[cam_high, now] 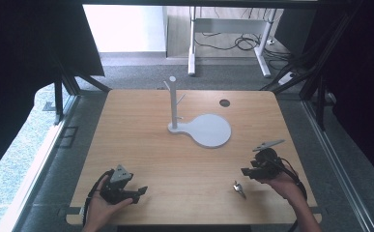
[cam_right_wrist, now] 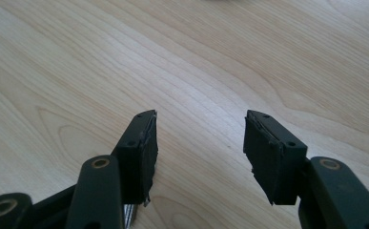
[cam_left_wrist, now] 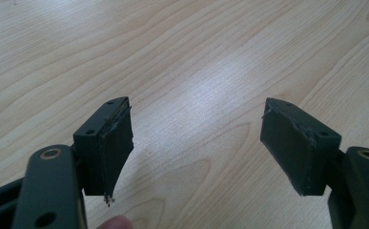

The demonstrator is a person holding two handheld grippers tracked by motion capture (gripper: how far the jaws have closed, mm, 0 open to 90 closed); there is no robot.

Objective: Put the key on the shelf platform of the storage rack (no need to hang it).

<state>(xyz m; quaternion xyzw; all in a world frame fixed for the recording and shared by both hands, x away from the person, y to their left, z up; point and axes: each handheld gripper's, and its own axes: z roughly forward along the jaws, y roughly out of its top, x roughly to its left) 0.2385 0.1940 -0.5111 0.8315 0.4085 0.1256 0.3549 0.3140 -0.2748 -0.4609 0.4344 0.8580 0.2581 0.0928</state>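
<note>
Nobody told me what the job is, so I can only guess from what lies on the light wooden table (cam_high: 141, 145). My left hand-held gripper (cam_high: 143, 190) is low near the front left corner, and in its own view the two black jaws stand wide apart with only bare wood between them. My right hand-held gripper (cam_high: 245, 171) is near the front right side, and its jaws are apart too, with nothing in them. Just beside it, a little closer to me, lies a small shiny metal thing (cam_high: 239, 189) flat on the table. It looks like a little bunch of keys, but it is too small for me to be sure. Farther back, in the middle of the table, stands a white stand with a tall thin post and small pegs (cam_high: 173, 104) on a flat round white base (cam_high: 211, 130). My guess is that the shiny thing should hang on one of the pegs. If so, nothing is done yet: the pegs look bare, the shiny thing is not picked up, and the lifting, carrying and hanging are all left to do. The table between the shiny thing and the stand is open, so nothing stands in my way. A small dark round hole (cam_high: 224, 103) sits in the table behind the base, well off to the side. A white desk frame with cables (cam_high: 228, 29) stands on the floor behind the table.
</note>
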